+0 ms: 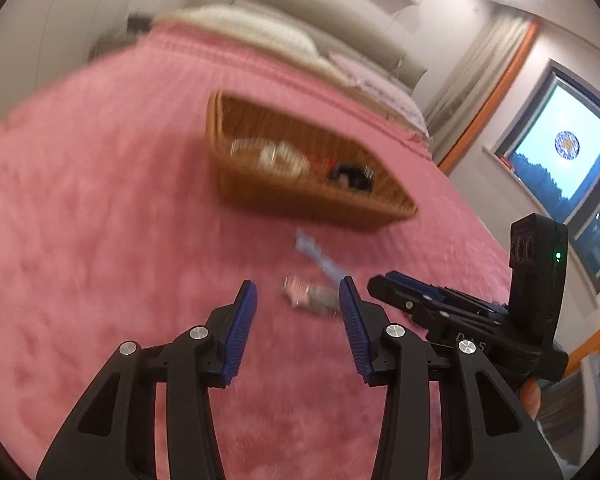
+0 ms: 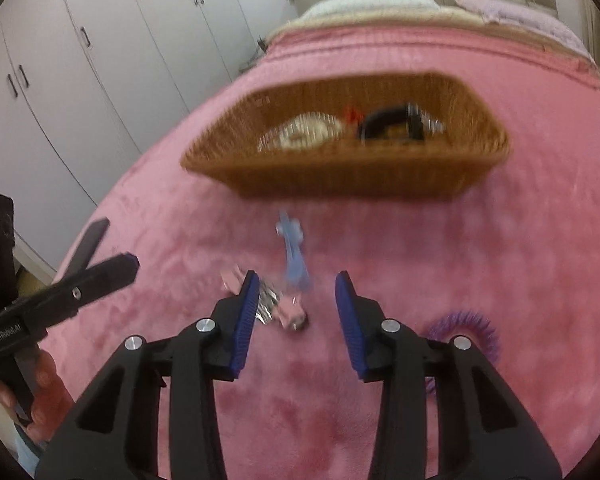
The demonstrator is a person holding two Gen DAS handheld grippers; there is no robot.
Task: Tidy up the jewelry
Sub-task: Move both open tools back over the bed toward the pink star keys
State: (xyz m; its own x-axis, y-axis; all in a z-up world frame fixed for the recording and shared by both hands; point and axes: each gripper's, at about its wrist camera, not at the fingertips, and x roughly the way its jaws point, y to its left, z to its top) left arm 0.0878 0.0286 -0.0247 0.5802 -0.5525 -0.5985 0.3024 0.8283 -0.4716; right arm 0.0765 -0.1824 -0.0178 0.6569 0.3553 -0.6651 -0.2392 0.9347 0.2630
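A wicker basket sits on the pink bedspread and holds a pearly bracelet and a black piece. In front of it lie a light blue hair clip and a small pink and silver piece. My left gripper is open above the bedspread, with the pink piece seen between its fingertips but apart from the pads. My right gripper is open too, hovering over the same pink piece. A purple spiral hair tie lies by the right gripper's right finger.
The pink bedspread covers the whole bed, with pillows at the headboard. White wardrobe doors stand to the left and a window to the right. The right gripper's body shows in the left wrist view, close alongside.
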